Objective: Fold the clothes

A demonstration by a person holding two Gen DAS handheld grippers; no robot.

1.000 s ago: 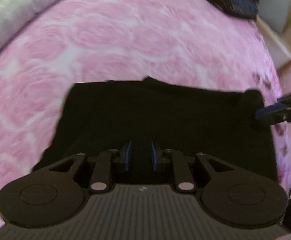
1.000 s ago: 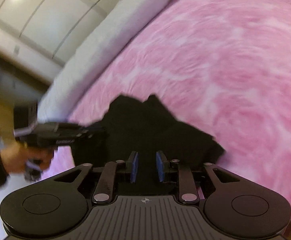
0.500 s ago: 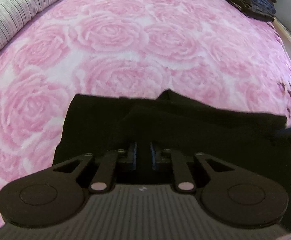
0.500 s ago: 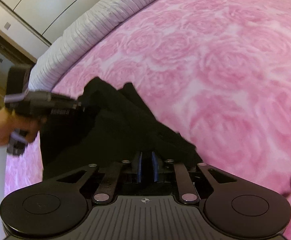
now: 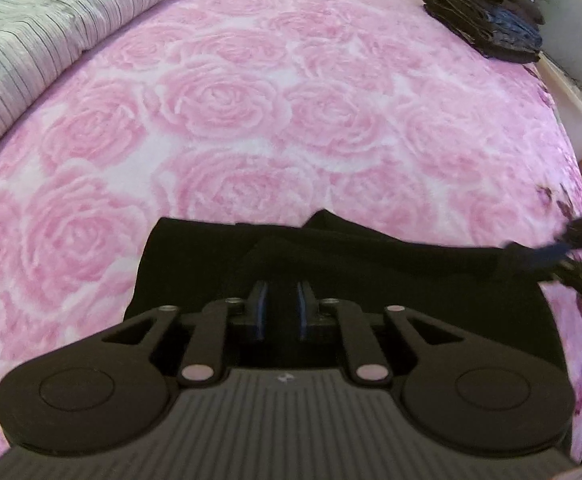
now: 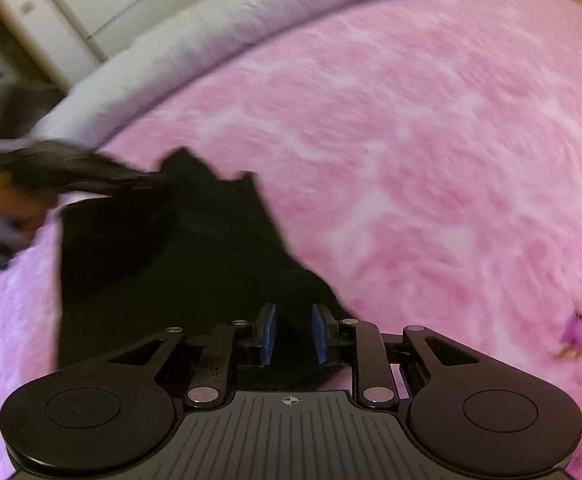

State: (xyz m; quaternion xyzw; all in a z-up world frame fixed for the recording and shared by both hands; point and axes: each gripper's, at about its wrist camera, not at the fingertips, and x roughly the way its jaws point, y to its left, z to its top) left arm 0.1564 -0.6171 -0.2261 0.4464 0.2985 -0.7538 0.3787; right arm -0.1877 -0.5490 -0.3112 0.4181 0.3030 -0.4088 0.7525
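On the bed, over a pink rose-patterned blanket [image 5: 227,104], a black garment [image 5: 371,280] lies partly folded near the close edge. Both grippers work along its near side. The left gripper [image 5: 280,312] has its fingers drawn narrow, with black cloth running between them, though whether the pads press it cannot be told. The right gripper [image 6: 294,334] has its fingers parting, a fold of the garment lying between the blue pads [image 6: 269,334] without being pinched. A striped grey pillow [image 5: 31,36] lines the far left, and a stack of dark folded clothes [image 5: 487,20] sits at the far right corner.
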